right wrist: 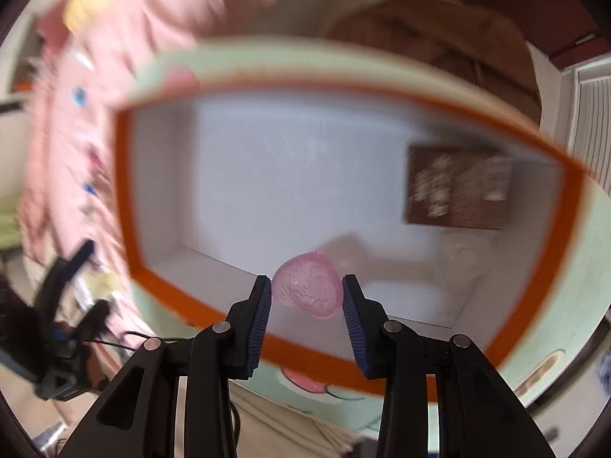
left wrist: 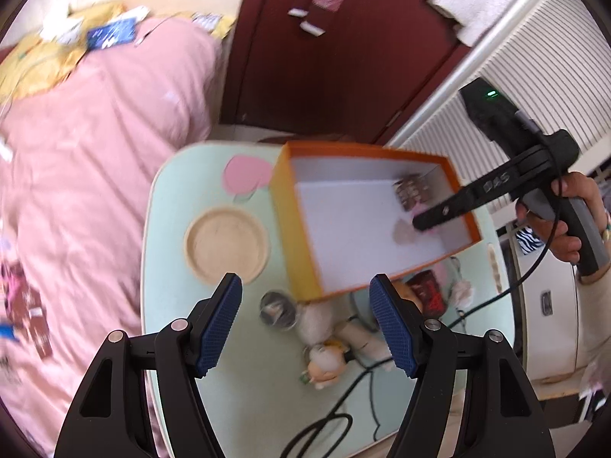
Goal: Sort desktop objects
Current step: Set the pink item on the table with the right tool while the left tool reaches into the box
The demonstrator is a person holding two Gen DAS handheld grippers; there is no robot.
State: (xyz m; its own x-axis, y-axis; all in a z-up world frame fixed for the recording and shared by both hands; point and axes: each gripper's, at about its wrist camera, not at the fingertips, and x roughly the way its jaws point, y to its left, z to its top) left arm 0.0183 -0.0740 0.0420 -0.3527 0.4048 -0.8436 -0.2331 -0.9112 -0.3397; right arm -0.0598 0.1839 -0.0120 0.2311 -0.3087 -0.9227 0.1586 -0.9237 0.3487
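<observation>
While right tongs (right wrist: 306, 297) pinch a pink heart charm (right wrist: 308, 289) over the orange box (left wrist: 294, 206), sorting's barely started.
Box has just a brown card (right wrist: 458, 187); plush toys (left wrist: 324, 358), tin (left wrist: 278, 310) etc. wait on tabletop (left wrist: 168, 236). Left tongs (left wrist: 305, 320) wide open, empty.

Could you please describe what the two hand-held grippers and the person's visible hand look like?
Both are black plastic with silver pivot pins and blue ribbed pads: the left hand-held gripper and right hand-held gripper. The right one shows a grey handle, green indicator light, white lettering and a black cable. The hand has a light cream sleeve.
</observation>
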